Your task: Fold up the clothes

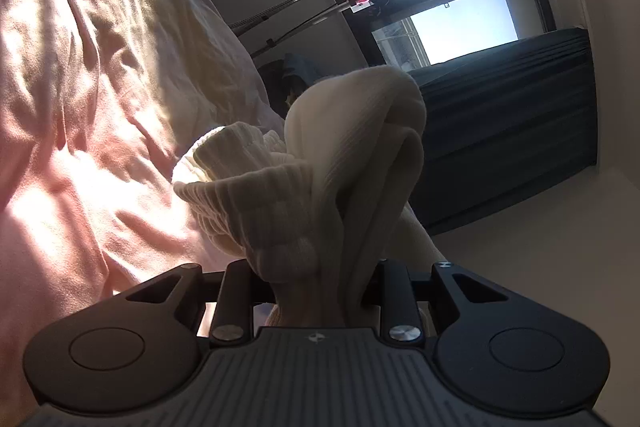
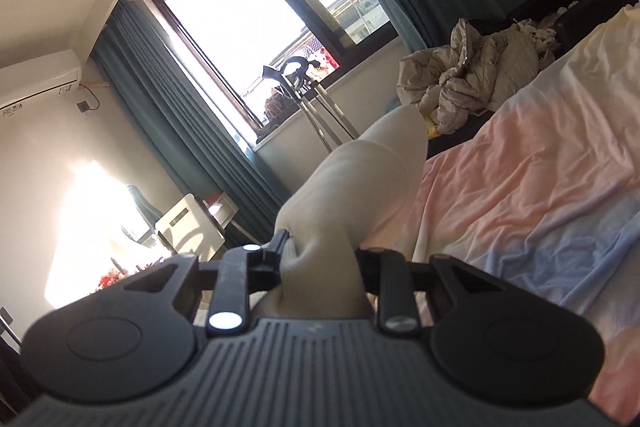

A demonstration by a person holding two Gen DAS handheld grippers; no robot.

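Your left claw [image 1: 310,291] pinches the bunched ribbed cuffs of a white sock [image 1: 320,167], lifted clear above the pink bedsheet [image 1: 80,107]; your right claw [image 2: 320,263] clamps the sock's smooth end [image 2: 360,187], which rises toward the window [image 2: 260,7]; teal curtains [image 2: 180,99] flank the glass; a crumpled grey garment [image 2: 468,79] lies at the bed's far edge, well apart from the sock.

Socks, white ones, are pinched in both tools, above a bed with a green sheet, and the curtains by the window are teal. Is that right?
Not quite: the sheet is pink with pale blue patches, not green, as the right wrist view shows. The rest holds: the left tool and right tool each pinch white socks, and the curtains are teal.
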